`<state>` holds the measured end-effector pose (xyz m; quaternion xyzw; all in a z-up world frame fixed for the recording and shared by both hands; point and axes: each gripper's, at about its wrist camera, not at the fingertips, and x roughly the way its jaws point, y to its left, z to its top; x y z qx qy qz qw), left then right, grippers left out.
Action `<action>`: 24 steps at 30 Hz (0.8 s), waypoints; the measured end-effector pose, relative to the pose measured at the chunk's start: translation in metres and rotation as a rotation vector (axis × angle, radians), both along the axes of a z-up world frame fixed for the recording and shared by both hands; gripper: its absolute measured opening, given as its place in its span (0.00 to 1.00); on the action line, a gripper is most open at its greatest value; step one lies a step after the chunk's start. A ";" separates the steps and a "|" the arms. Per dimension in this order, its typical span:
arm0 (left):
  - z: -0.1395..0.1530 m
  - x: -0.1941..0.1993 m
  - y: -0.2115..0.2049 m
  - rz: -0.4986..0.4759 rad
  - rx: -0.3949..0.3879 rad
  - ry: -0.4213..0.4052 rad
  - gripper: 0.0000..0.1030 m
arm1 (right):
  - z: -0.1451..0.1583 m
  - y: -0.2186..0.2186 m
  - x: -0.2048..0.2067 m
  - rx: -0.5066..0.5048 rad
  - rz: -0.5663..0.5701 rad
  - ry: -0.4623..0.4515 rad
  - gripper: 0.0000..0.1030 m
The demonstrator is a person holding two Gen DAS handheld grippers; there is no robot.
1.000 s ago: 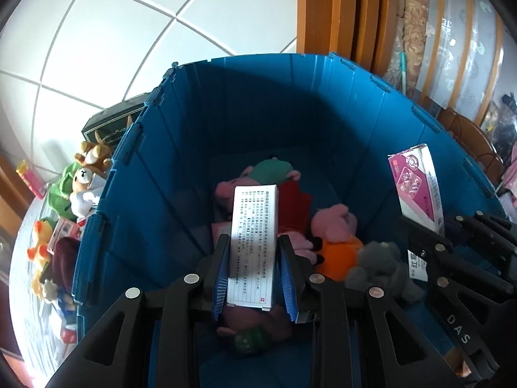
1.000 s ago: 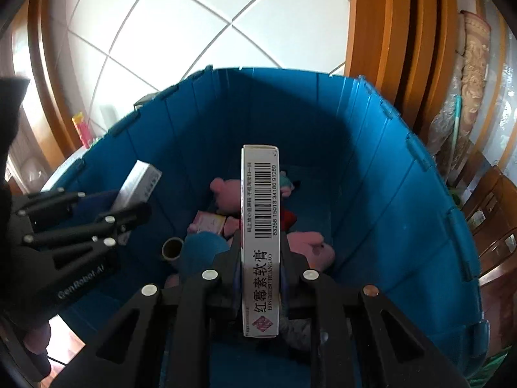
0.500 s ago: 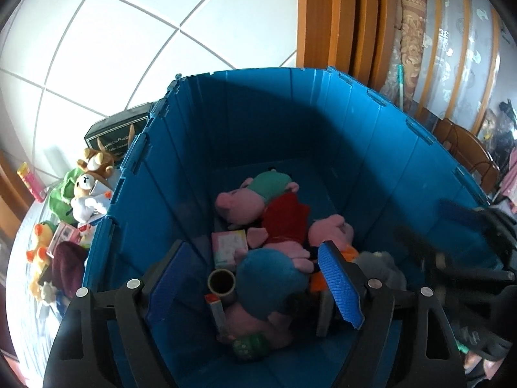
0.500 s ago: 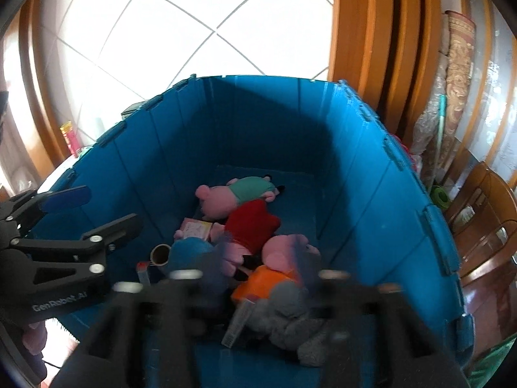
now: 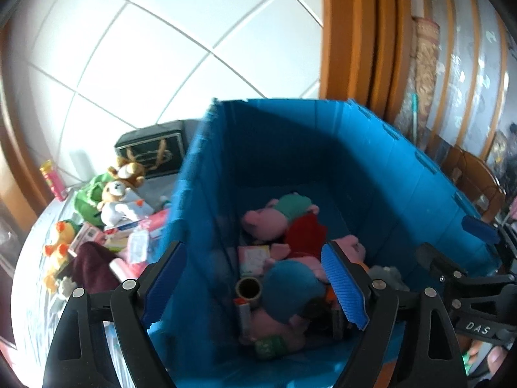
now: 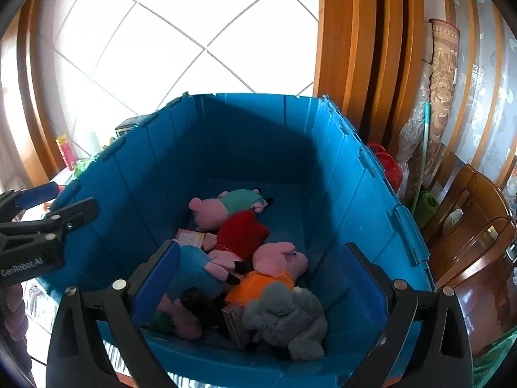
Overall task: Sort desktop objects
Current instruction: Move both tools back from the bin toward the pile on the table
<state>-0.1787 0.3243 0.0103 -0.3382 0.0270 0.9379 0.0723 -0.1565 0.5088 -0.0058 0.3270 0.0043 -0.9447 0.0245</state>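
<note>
Both boxes held a second ago are gone from the claws. Left gripper (image 5: 255,281): jaws spread wide, nothing between the blue pads; 1.0 s back it pinched a white printed box. Right gripper (image 6: 255,278): likewise spread and empty; 1.0 s back it pinched a barcoded box upright.

Left view has shifted leftward since 0.5 s ago: the blue crate (image 5: 404,174) no longer fills the frame, and its left wall now runs between the two fingers, so the left pad sits outside the crate over the tabletop clutter (image 5: 106,226) and the right pad sits over the inside. The frame is motion-blurred.

Right view sits higher and clearer than at 0.5 s; both fingers frame the crate interior (image 6: 339,194).

Crate contents, right view: pink pig plush in teal (image 6: 226,207) at the far end, a red-dressed plush (image 6: 242,232) beside it, orange-dressed pig plush (image 6: 274,268), grey plush (image 6: 287,320) nearest the camera, blue plush (image 6: 194,271) on the left. A small box edge (image 6: 234,321) shows beside the grey plush; I cannot tell whether it is one of the released boxes. Tape roll (image 5: 248,287) visible in the left view.

Toys left outside on the table: brown-and-white bear plush (image 5: 119,194), yellow duck (image 5: 59,236).
</note>
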 end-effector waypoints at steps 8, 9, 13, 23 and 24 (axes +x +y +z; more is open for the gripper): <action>0.004 0.034 -0.095 0.200 -0.031 0.041 0.97 | 0.008 -0.055 0.008 -0.030 0.082 0.044 1.00; 0.002 0.038 -0.110 0.226 -0.035 0.036 0.97 | 0.009 -0.068 0.009 -0.032 0.099 0.046 1.00; -0.012 0.055 -0.180 0.330 -0.048 0.010 0.97 | 0.010 -0.122 0.012 -0.039 0.169 0.057 1.00; -0.061 0.098 -0.379 0.509 -0.032 -0.077 0.97 | 0.004 -0.270 0.021 -0.043 0.311 0.056 1.00; -0.067 0.101 -0.398 0.517 -0.031 -0.089 0.97 | 0.001 -0.289 0.023 -0.040 0.317 0.048 1.00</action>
